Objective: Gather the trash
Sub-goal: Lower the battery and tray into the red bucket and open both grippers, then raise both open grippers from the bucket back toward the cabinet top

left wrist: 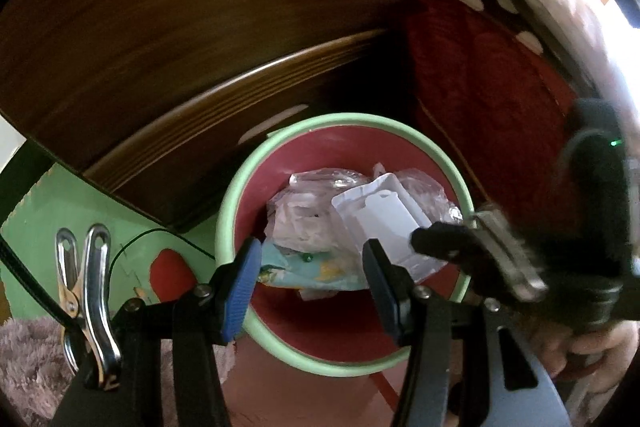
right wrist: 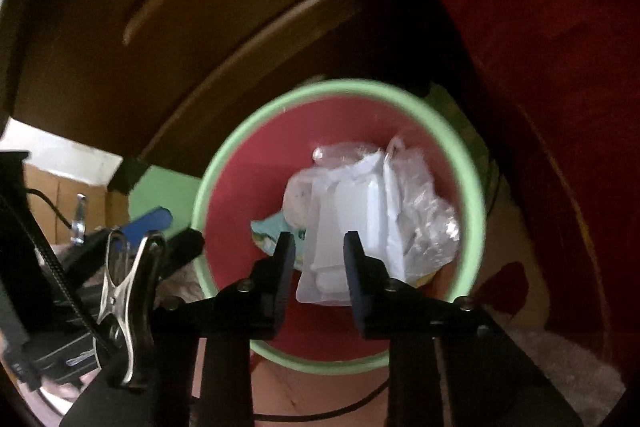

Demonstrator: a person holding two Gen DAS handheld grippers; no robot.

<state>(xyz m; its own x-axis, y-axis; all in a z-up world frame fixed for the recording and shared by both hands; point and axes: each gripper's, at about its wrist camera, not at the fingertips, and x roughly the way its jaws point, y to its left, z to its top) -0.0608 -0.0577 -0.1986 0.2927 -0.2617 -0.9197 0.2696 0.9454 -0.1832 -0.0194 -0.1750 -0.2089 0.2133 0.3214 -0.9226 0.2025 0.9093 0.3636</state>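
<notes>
Since the round bin with the pale green rim and red inside already sat straight below both wrists, I judged the step to be dropping the white moulded plastic tray onto the pile. The tray lay across the middle of the bin's mouth, leaning toward 5 o'clock. The right gripper pointed steeply down with its jaws narrow, and the tray's lower end showed between them. I could not tell whether the pads pressed it or it simply lay beneath them. To do this well I would have wanted the tray wholly inside the rim before letting go, then a straight lift clear.

The left gripper stood with its jaws apart and nothing between the pads. Its blue pad hung over the rim at 8 o'clock; touching or not, I could not say.

Crumpled clear plastic film filled the bin at 3 o'clock, and a pale blue printed wrapper lay at 7 o'clock. A dark wooden cabinet loomed at 11 o'clock and a red cloth at 2 o'clock. Both grippers crowded the same opening, so a collision looked the main risk.
</notes>
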